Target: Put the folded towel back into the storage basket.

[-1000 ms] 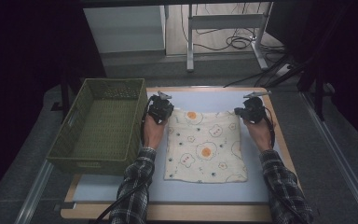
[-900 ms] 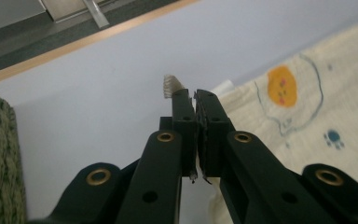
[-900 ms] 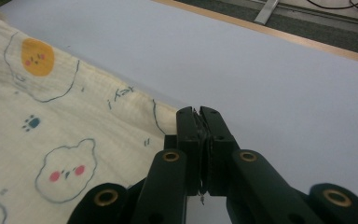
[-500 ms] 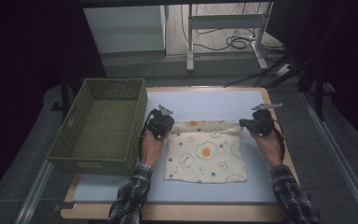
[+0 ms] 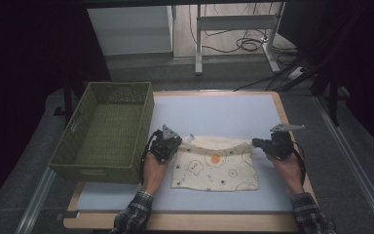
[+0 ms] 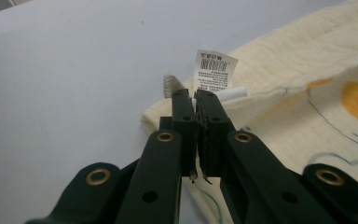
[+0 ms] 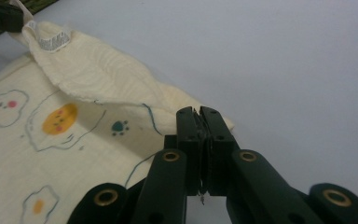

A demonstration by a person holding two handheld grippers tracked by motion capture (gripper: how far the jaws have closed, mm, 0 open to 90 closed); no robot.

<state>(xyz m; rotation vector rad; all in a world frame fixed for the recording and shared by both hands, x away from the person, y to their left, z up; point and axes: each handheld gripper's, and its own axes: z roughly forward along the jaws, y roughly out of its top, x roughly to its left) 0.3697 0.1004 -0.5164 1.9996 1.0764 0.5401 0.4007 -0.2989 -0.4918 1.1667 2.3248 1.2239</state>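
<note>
So there's a cream cloth [image 5: 214, 168] with little cartoon prints (orange blobs, paw marks, outlined clouds) lying on the pale blue tabletop [image 5: 224, 109], roughly in the middle and toward the person's side. Its far edge is lifted off the surface and folded toward the person, sagging in a shallow curve between the two hands, while the near part lies flat.

The left tongs [image 5: 168, 142] are pinched tight on the far left corner of the cloth. In the left gripper view the jaws are pressed together with fabric squeezed between them, and a white care label [image 6: 213, 70] sticks up just past the tips, with a bit of woven loop beside it. The left tongs [image 6: 195, 105] sit low over the tabletop there.

The right tongs [image 5: 258, 143] are clamped on the far right corner in the same way. The right gripper view has the jaws of the right tongs [image 7: 200, 116] closed on the cloth's edge, the raised fold running away from them toward the other hand, which holds the labelled corner at the top left.

A green woven basket [image 5: 85, 151] sits on the left of the tabletop, just beside the left hand [image 5: 155, 165] and apart from the cloth. The right hand [image 5: 287, 163] is near the right edge of the tabletop. Both sleeves are plaid.
</note>
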